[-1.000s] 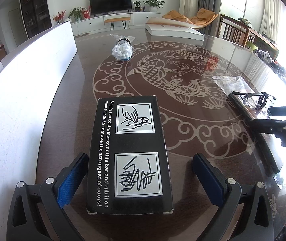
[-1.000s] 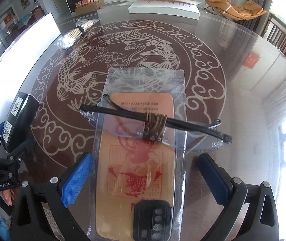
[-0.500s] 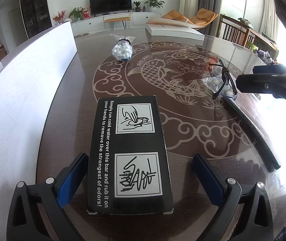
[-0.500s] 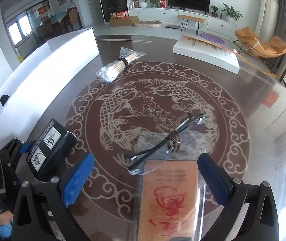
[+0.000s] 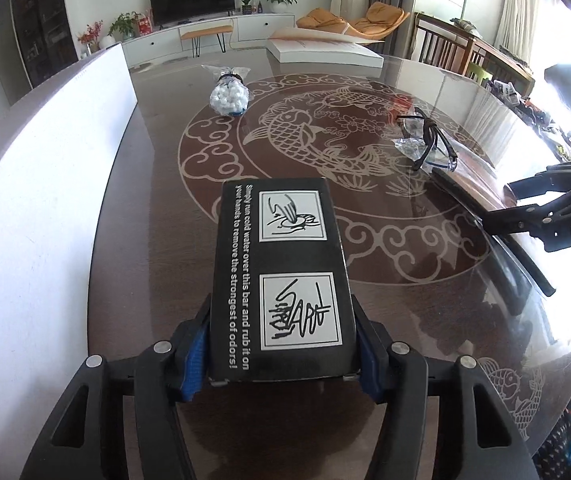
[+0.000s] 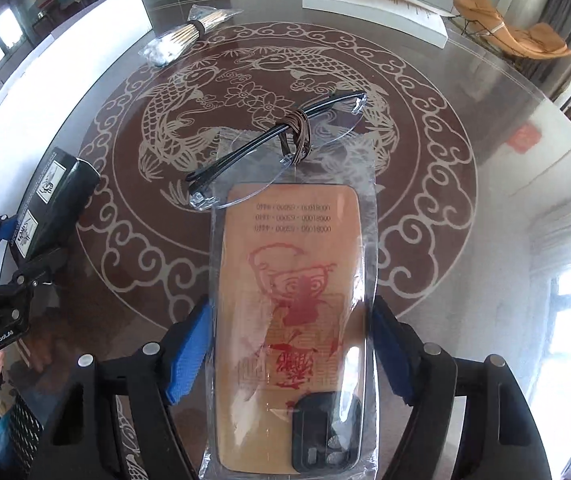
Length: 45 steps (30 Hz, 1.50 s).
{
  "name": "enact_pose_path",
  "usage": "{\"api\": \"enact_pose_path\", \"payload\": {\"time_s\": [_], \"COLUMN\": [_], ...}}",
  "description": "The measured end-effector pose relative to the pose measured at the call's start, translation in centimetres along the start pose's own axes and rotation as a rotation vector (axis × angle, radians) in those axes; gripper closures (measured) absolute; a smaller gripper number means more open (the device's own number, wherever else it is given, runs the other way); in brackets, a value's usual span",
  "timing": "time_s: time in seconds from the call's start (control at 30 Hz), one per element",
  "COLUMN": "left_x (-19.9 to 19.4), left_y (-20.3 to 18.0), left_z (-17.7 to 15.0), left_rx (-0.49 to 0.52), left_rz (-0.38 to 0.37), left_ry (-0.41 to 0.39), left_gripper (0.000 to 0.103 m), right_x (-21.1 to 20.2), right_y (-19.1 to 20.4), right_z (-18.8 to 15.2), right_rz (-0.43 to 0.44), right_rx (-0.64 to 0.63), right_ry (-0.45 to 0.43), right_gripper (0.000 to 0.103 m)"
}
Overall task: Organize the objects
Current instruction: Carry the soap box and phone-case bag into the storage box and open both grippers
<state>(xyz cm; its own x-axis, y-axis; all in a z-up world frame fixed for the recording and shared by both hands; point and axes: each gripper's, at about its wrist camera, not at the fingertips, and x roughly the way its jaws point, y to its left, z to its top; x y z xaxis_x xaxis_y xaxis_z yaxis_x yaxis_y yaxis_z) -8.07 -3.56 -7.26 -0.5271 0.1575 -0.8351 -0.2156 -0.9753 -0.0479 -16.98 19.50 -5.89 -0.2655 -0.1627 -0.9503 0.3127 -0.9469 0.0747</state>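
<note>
Far left: a white board [image 5: 45,184] stands on edge along the table's left side. Left gripper [image 5: 281,344] is clamped on the black box [image 5: 281,276], blue pads [image 5: 195,354] pressed against both long sides at its near end; box lies flat on the table [image 5: 157,208], long axis pointing away from the camera, white printed text and two picture labels facing up. Beyond it, toward the far left of the carp pattern, a clear bag of cotton swabs [image 5: 229,94] lies on the table, well apart from the box. A flat white box [image 5: 325,52] sits at the far edge. Right of centre, the glasses [image 6: 285,142] with black arms folded and tied by a brown cord lie on the table, resting across the far end of the bagged phone case [image 6: 293,312]. Case is tan with a red print and a black camera cutout near the camera, sealed in a clear plastic sleeve. Right gripper [image 6: 291,354] is closed on that sleeve, blue pads [image 6: 187,354] touching both long edges about midway along the case. From the right wrist view the black box and left gripper show at the far left, near the board; swab bag is at the upper left of the pattern. Cannot tell whether the case is lifted off the table or lying on it.
</note>
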Motion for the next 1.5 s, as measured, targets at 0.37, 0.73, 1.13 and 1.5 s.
{"api": "enact_pose_path", "payload": {"time_s": [0.37,0.73,1.13,1.5], "left_x": [-4.2,-16.7,-15.8,-17.8], "left_y": [0.4,7.5,26.6,19.7], "left_z": [-3.1,-3.5,-6.6,-9.2], "left_rx": [-0.146,-0.252,-0.470,-0.389], "left_rz": [-0.127,-0.087,0.403,0.291], "left_ry": [-0.086,-0.271,-0.090,-0.215], "left_gripper": [0.045,0.045,0.040,0.022], "right_x": [-2.8,-12.5,-10.1,-6.3], "right_y": [-3.4,11.7,36.0,23.4], "right_z": [-5.7,-0.4,8.0,-0.9], "right_rz": [0.696,0.572,0.648,0.185], "right_rx": [0.465,0.094,-0.154,-0.296], "right_ry": [0.007,-0.192,-0.213,-0.444], "right_gripper": [0.028,0.028,0.017,0.004]}}
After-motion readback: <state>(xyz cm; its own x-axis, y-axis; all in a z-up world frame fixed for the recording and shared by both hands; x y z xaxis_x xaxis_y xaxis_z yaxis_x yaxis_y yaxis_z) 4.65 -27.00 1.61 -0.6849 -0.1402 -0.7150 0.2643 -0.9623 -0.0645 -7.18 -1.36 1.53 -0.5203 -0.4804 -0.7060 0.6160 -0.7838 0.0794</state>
